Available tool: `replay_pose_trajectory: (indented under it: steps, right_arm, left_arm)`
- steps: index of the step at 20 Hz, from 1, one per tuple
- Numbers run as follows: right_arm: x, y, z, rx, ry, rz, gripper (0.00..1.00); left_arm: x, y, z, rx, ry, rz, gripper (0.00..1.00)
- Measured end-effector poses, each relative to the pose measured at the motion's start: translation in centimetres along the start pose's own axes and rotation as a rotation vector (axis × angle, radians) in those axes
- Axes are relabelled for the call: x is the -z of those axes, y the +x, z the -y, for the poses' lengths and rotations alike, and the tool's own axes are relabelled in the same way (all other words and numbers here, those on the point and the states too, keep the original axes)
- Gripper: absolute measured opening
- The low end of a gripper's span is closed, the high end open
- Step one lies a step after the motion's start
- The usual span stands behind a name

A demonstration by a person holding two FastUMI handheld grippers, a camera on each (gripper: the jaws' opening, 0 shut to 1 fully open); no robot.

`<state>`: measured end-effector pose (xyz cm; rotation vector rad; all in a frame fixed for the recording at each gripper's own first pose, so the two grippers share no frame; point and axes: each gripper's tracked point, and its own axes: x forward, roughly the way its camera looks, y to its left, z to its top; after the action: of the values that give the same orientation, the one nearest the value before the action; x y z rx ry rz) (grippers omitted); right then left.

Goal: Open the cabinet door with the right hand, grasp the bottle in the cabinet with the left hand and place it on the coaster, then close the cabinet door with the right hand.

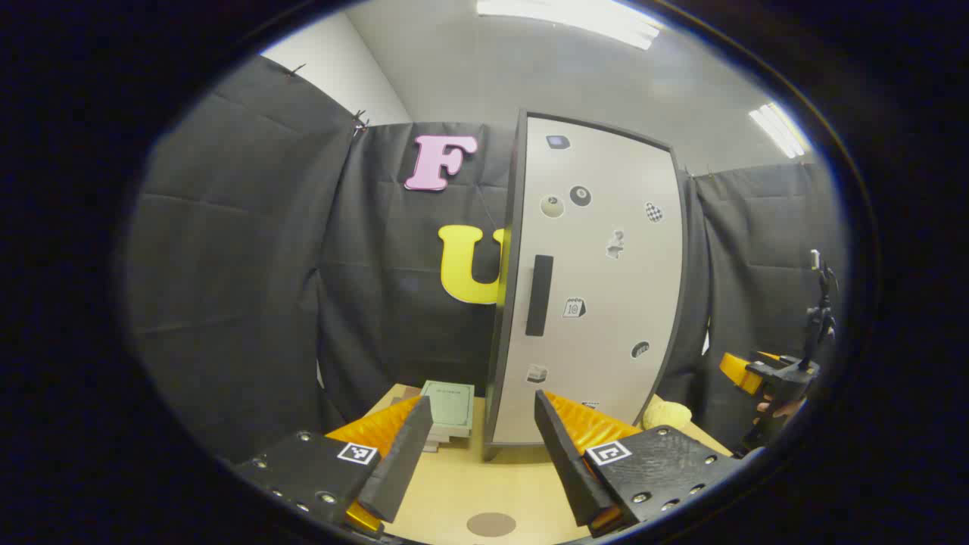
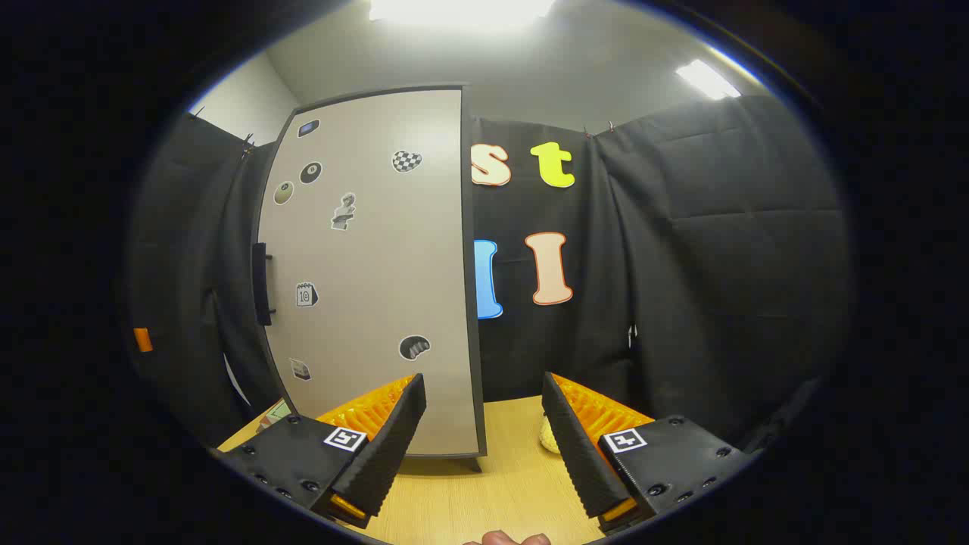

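Closed cabinet stands on the desk, both grippers wait empty in front of it.

The cabinet [image 1: 598,280] rises straight ahead of the left gripper [image 1: 479,448], its pale door [image 2: 371,272] with stickers shut and the dark handle [image 1: 539,295] above the gap of the jaws; the bottle is not seen, the door hides the inside. The desk [image 1: 462,484] lies under both jaws. A stack of books [image 1: 448,412] sits just beyond the left finger, beside the cabinet. The round brown coaster [image 1: 490,524] lies on the desk low between the left gripper's jaws, which stand wide open, holding nothing. The right gripper [image 2: 484,424] has its jaws also apart and empty, the cabinet's right edge between them.
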<state>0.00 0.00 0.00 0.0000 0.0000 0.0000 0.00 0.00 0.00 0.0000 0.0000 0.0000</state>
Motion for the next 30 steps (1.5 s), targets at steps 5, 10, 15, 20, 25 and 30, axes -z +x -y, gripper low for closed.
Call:
replay_pose_trajectory:
  steps: [5, 10, 15, 20, 25, 30]
  right_arm:
    - [-0.4, -0.3, -0.1, 0.001, 0.008, 0.003, 0.98]
    - [-0.9, -1.0, -0.9, -0.016, 0.011, 0.011, 0.97]
    - [-2.7, -1.4, -2.0, -0.032, 0.019, 0.038, 0.96]
    - [-3.2, -1.5, -3.1, -0.061, 0.0, 0.049, 0.97]
    - [-4.0, -1.1, -5.2, -0.107, -0.001, 0.044, 0.95]
    - [-6.2, 0.1, -8.2, -0.178, 0.016, 0.038, 0.97]
  left_arm:
    - [-0.4, -0.5, 0.4, 0.013, 0.021, 0.01, 0.84]
    - [-0.7, -0.8, -0.2, 0.018, 0.012, 0.025, 0.84]
    - [-0.9, -0.3, -0.8, 0.024, 0.031, 0.031, 0.82]
    - [0.0, 0.8, -0.7, 0.038, 0.015, 0.024, 0.84]
    - [1.3, 1.1, -1.6, 0.006, 0.022, 0.027, 0.82]
    - [3.1, -0.4, -2.9, -0.049, 0.034, 0.073, 0.82]
